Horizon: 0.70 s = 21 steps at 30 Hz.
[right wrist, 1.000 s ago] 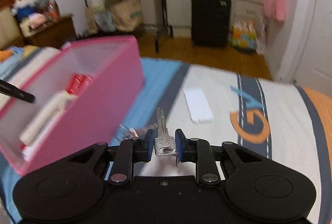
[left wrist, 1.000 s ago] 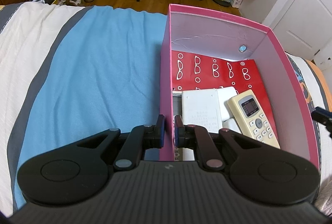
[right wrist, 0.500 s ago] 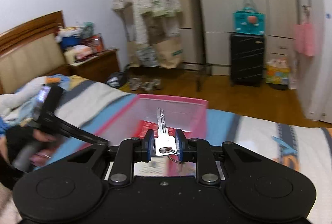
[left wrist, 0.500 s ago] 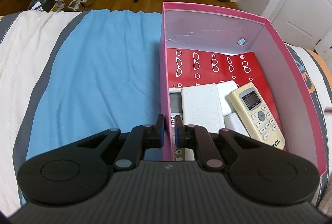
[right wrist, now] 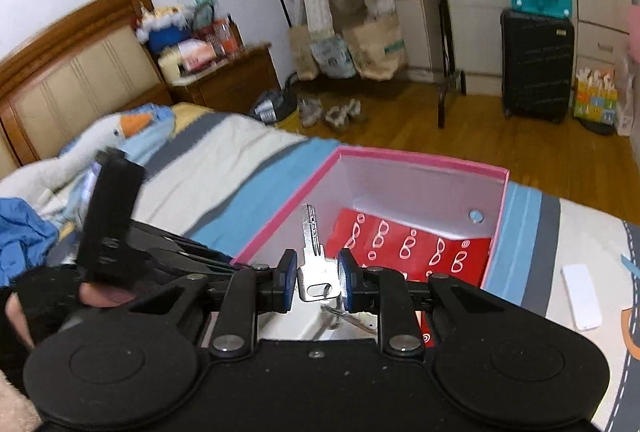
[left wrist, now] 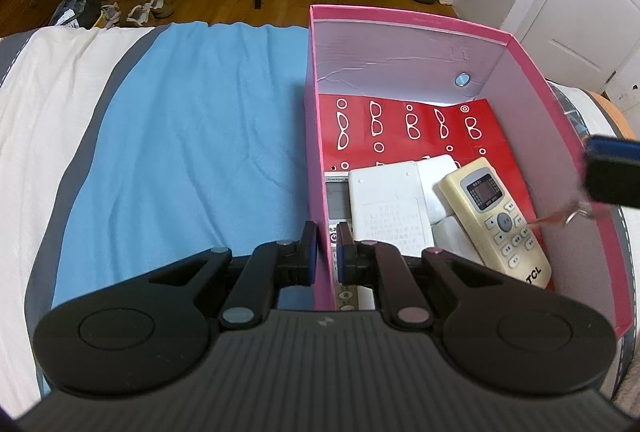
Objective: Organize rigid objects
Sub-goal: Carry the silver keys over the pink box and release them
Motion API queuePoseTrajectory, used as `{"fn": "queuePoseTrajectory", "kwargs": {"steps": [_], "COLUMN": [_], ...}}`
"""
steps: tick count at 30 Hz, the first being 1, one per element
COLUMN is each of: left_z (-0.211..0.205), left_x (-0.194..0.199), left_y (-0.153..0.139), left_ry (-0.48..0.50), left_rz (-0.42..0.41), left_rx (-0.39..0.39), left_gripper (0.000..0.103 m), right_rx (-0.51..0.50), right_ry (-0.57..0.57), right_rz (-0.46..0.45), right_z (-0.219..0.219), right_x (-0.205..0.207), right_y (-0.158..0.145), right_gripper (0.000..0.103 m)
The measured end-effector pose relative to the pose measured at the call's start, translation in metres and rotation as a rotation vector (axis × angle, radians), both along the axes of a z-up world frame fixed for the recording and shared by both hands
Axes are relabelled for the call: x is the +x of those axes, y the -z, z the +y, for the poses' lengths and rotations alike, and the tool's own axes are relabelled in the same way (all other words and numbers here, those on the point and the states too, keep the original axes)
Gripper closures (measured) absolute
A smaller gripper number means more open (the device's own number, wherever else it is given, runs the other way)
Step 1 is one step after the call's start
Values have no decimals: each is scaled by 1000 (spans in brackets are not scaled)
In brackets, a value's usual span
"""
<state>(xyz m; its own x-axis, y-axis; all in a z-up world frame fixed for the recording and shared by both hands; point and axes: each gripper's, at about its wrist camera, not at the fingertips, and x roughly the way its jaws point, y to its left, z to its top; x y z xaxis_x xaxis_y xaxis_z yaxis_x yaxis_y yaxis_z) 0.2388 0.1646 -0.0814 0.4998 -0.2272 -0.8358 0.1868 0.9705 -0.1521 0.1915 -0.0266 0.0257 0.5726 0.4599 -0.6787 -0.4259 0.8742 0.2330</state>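
A bed point(left wrist: 180, 136) covered by a blue, white and grey striped cloth fills most of both views. On it stands an open pink cardboard box point(left wrist: 316, 136) with pale inner walls. A red card printed with white spectacles point(left wrist: 404, 128) lies on the box's floor, and on top of it rest a flat white rectangular case point(left wrist: 390, 208) and, just beside it, a cream plastic remote control with a small screen point(left wrist: 500, 220).

The left gripper point(left wrist: 325, 256) has its jaws closed on the box's near left wall, one finger outside and one inside.

The right gripper point(right wrist: 318, 278) hovers over the box's near edge, its jaws clamped on the head of a silver metal key point(right wrist: 314, 256) that points upward, blade over the box interior; a key ring hangs below.

A small white rectangular object point(right wrist: 581, 296) lies on the bedcover to the right of the box, well apart from it.
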Motion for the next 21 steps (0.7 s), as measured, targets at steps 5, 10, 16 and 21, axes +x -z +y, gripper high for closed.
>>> {"fn": "queuePoseTrajectory", "kwargs": {"steps": [5,10,16,21], "left_z": [0,1,0,-1], "left_x": [1,2,2,2], "left_y": [1,1,2,1], "left_ry": [-1,5,9,11], "left_rz": [2,2,0,0], "left_rx": [-5,-13,-8,-1], "left_gripper": [94,94,94,94], "right_rx": [0,83,71,15], "right_ry": [11,50,58,70], "right_rz": [95,178,126,59], "right_z": [16,23,11,-27], "right_x": [19,31,25,7], "right_y": [21,35,11,-28], "right_gripper": [77,77,75,72]}}
